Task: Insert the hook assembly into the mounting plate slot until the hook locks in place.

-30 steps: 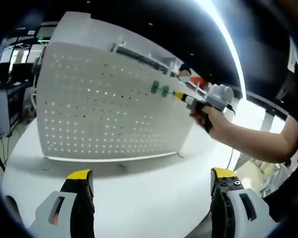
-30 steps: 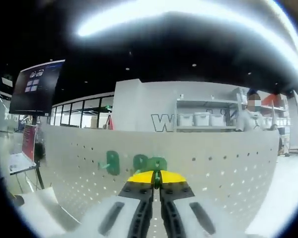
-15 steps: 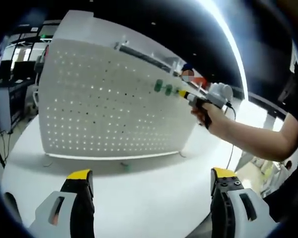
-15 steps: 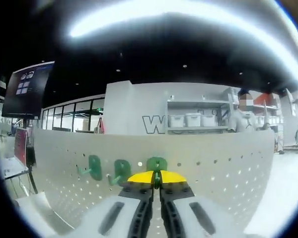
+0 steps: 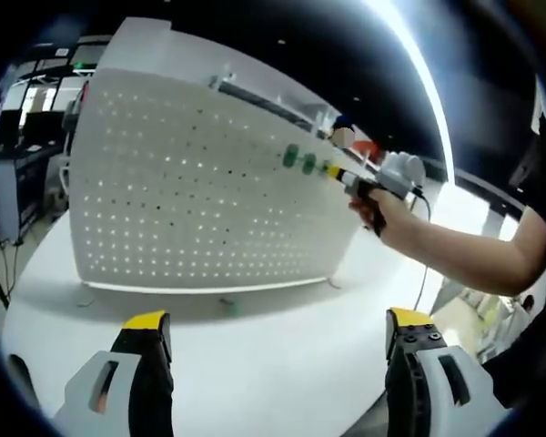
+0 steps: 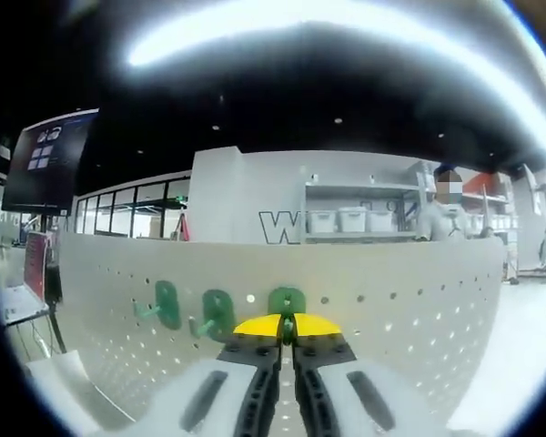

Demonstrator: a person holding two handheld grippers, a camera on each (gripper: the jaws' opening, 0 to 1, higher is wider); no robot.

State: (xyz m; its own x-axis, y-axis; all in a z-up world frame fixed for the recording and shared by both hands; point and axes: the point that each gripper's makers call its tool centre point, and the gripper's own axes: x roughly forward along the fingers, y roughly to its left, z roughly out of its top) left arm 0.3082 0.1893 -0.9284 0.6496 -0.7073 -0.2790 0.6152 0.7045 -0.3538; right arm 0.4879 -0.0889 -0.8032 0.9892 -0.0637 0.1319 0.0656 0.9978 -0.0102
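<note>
Our left gripper (image 5: 275,341) waits low over the round white table (image 5: 282,373), its yellow-tipped jaws wide apart and empty. Across from it stands the upright white perforated mounting plate (image 5: 182,191), matte and smooth, its rows of small round holes glowing where light comes through. Near its upper right sit two green plastic hooks (image 5: 299,161), and just beyond them our right gripper (image 5: 332,171) presses its yellow tips up to the board, a hand (image 5: 382,209) behind it.

From the right gripper view, those jaws (image 6: 286,326) are pinched together on the third green hook assembly (image 6: 288,300), whose rounded backplate lies against the board (image 6: 409,291). Two more green hooks (image 6: 193,308) hang to its left, pegs jutting forward.

Compared with a second ago, the held hook has risen to a hole row level with its neighbours and, over the last half second, barely shifted. We judge it is seated at the slot but cannot tell whether it has locked; a firm push seems the remaining step.
</note>
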